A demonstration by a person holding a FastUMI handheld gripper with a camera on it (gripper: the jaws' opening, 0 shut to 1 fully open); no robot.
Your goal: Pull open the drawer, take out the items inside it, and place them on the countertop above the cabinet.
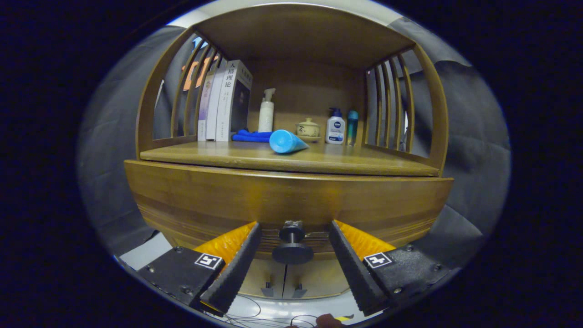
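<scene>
- A wooden cabinet (291, 196) takes up the middle of the frame, seen from low and close.
- Its drawer (205, 205) runs across the centre as a wide curved front and looks closed.
- A dark round knob (292, 248) juts from the drawer's lower middle.
- The gripper (294, 230) comes up from the bottom of the frame. Its two black fingers (237, 264) are spread apart, one on either side of the knob, touching nothing.
- Above the drawer, the countertop (205, 155) forms an open shelf.
- A blue tube (286, 141) lies on its side near the countertop's front, at centre.
- Behind it: a folded blue cloth (251, 135), a white spray bottle (266, 113), a small lidded pot (308, 128), a white pump bottle (335, 126) and a teal bottle (352, 126).
- Books (225, 102) stand upright at upper left.
</scene>
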